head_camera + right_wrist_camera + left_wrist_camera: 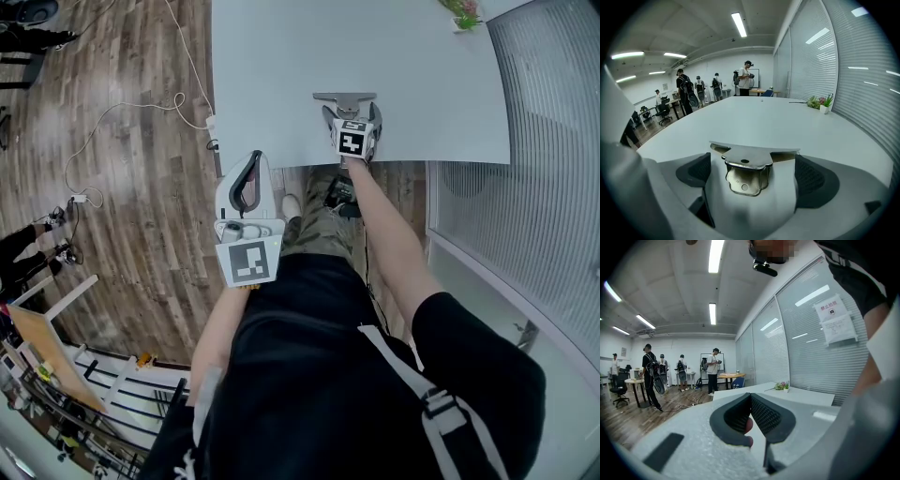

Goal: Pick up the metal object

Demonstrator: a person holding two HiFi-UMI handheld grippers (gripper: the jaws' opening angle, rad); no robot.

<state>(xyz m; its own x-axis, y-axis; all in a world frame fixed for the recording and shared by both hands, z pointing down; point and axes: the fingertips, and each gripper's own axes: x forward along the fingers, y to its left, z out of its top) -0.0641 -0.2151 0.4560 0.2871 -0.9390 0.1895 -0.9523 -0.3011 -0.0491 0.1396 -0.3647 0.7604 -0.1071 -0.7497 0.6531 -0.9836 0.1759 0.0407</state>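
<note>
The metal object (344, 97) is a flat silvery bracket with a folded tab, lying on the white table (272, 66) near its front edge. My right gripper (352, 112) stands open just in front of it. In the right gripper view the bracket (746, 169) lies between the two dark pads (696, 171), with a gap on each side. My left gripper (251, 165) is held off the table, over the wooden floor, and is shut with its ribbed pads (764, 414) meeting at the tips and holding nothing.
A small potted plant (462, 13) stands at the table's far right corner. A glass partition with blinds (553, 122) runs along the right. Cables (122, 117) trail over the floor on the left. Several people (747, 77) stand far across the room.
</note>
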